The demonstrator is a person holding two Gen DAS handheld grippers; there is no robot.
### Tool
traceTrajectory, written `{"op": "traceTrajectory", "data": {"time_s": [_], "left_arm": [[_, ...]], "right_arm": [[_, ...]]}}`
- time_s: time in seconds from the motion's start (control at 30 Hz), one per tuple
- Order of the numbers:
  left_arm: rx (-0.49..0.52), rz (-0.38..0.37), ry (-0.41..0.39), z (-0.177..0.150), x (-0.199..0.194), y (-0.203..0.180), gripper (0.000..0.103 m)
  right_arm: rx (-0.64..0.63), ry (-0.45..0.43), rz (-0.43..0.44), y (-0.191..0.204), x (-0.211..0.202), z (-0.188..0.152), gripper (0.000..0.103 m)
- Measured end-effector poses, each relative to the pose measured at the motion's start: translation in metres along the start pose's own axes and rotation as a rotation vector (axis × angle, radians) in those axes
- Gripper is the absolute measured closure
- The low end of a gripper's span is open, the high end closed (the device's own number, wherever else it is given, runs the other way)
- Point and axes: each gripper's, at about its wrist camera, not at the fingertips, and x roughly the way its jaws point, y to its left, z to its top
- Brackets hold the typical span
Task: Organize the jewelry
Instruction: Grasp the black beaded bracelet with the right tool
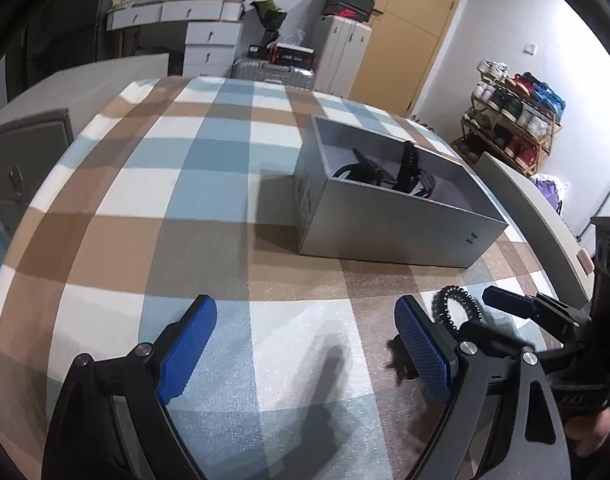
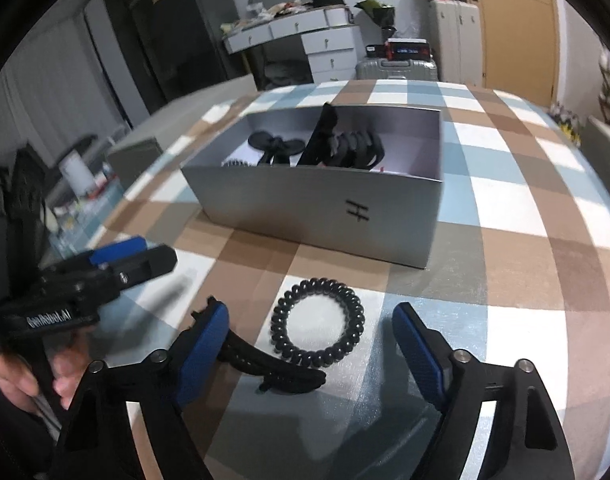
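Observation:
A black spiral hair tie lies on the checked tablecloth, between the blue pads of my right gripper, which is open and not touching it. A black hair clip lies against the tie, beside the left pad. Behind them stands an open grey box holding several black hair accessories. My left gripper is open over bare cloth, left of the tie, with the box beyond it. The clip is mostly hidden in the left wrist view.
A white desk with drawers, a silver suitcase and a wooden door stand beyond the table. A shoe rack is at the right. A hand holds the left gripper.

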Motion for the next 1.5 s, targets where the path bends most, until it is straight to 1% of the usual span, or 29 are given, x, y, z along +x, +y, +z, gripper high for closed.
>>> {"op": "traceTrajectory", "data": {"time_s": [0.07,0.1,0.13,0.23,0.3,0.33,0.37,0.4,0.47,0.57,0.67,0.83,0.97,1.1,1.27,1.5], "left_arm": [[-0.008,-0.013,-0.012,0.0,-0.002,0.001,0.015],[-0.008,-0.005,-0.016,0.0,-0.003,0.001,0.015],[-0.008,-0.005,-0.016,-0.001,-0.002,0.001,0.015],[-0.005,-0.01,-0.019,-0.001,-0.002,0.002,0.015],[-0.003,-0.011,-0.026,-0.001,-0.002,0.002,0.015],[-0.004,-0.015,-0.026,-0.001,-0.002,0.003,0.015],[-0.008,-0.016,-0.025,-0.001,-0.002,0.004,0.015],[-0.011,-0.019,-0.024,-0.001,-0.001,0.005,0.015],[-0.018,-0.024,-0.02,0.0,-0.001,0.007,0.015],[-0.02,-0.029,-0.019,0.0,0.0,0.007,0.015],[-0.015,-0.032,-0.016,-0.001,-0.001,0.007,0.015],[-0.015,-0.036,-0.013,0.0,0.0,0.006,0.015],[-0.017,-0.035,-0.008,0.0,0.001,0.007,0.015],[-0.007,-0.035,-0.002,0.0,0.002,0.005,0.015],[0.054,-0.063,0.025,-0.002,0.001,-0.005,0.015],[0.2,-0.132,0.123,-0.007,0.01,-0.036,0.015]], "right_arm": [[-0.032,0.013,-0.03,0.007,0.003,0.0,0.026],[-0.046,0.026,-0.054,0.009,0.006,0.0,0.026],[-0.048,0.026,-0.066,0.01,0.006,0.0,0.028],[-0.044,0.037,-0.102,0.01,0.009,0.002,0.037],[-0.045,0.043,-0.124,0.01,0.01,0.004,0.04],[-0.052,0.045,-0.138,0.011,0.01,0.004,0.045],[-0.064,0.046,-0.149,0.013,0.011,0.004,0.051],[-0.093,0.045,-0.174,0.017,0.011,0.002,0.053],[-0.116,0.038,-0.179,0.02,0.01,0.001,0.059],[-0.112,0.032,-0.167,0.021,0.01,0.0,0.064],[-0.103,0.028,-0.158,0.02,0.009,-0.001,0.065],[-0.051,-0.002,-0.097,0.012,0.002,0.001,0.065],[-0.02,-0.043,-0.063,0.007,-0.007,0.002,0.065],[0.031,-0.107,-0.001,-0.003,-0.022,0.004,0.065],[0.048,-0.182,0.023,-0.009,-0.042,0.005,0.065],[0.07,-0.246,0.034,-0.025,-0.062,0.001,0.065]]}}
